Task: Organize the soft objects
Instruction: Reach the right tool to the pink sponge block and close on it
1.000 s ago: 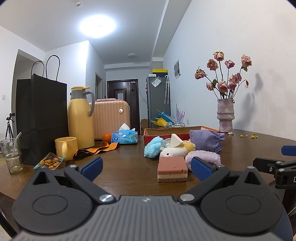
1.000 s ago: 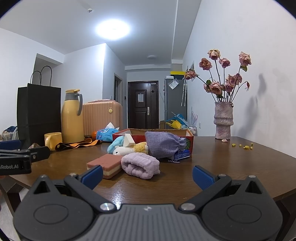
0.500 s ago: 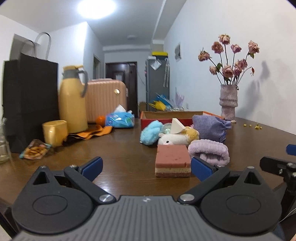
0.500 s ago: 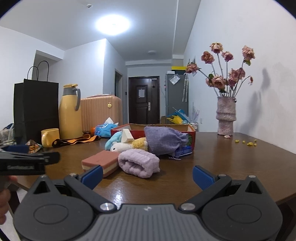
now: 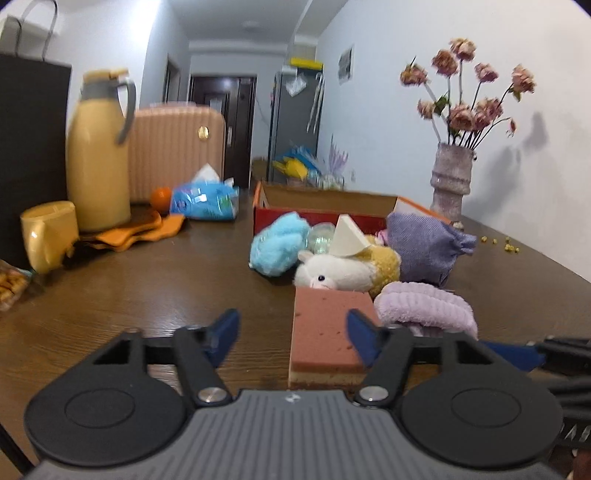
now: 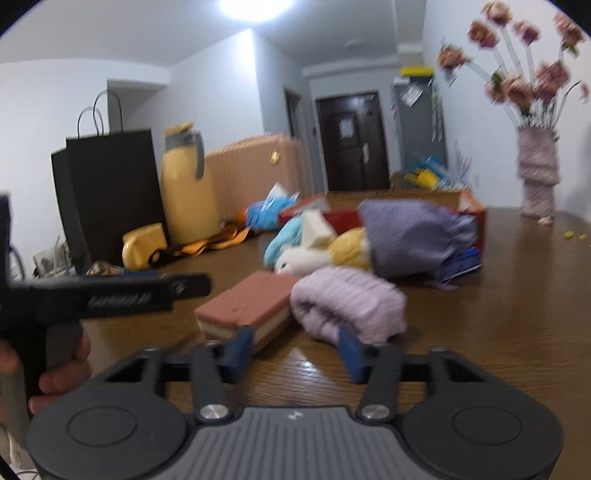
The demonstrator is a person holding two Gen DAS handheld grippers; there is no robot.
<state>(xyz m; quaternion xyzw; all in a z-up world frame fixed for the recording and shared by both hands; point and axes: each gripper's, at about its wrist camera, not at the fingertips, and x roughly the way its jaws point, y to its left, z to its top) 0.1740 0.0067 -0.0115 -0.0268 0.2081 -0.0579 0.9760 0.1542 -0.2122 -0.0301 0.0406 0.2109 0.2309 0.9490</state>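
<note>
Bright ceiling light [image 6: 255, 7] overhead; fisheye bending at edges; motion blur, right wrist worse.

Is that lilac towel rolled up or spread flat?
Rolled up: the lilac towel sits as a plump bundle on the table beside the sponge.

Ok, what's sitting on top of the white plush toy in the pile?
A white wedge-shaped sponge rests on the white plush toy, leaning against the yellow plush. The pink sponge block hides the toy's lower front.

Both tongs hang low over the table's near edge, level and pointing forward. The left tongs [image 5: 291, 332] and right tongs [image 6: 293, 349] gape, gripping nothing.
</note>
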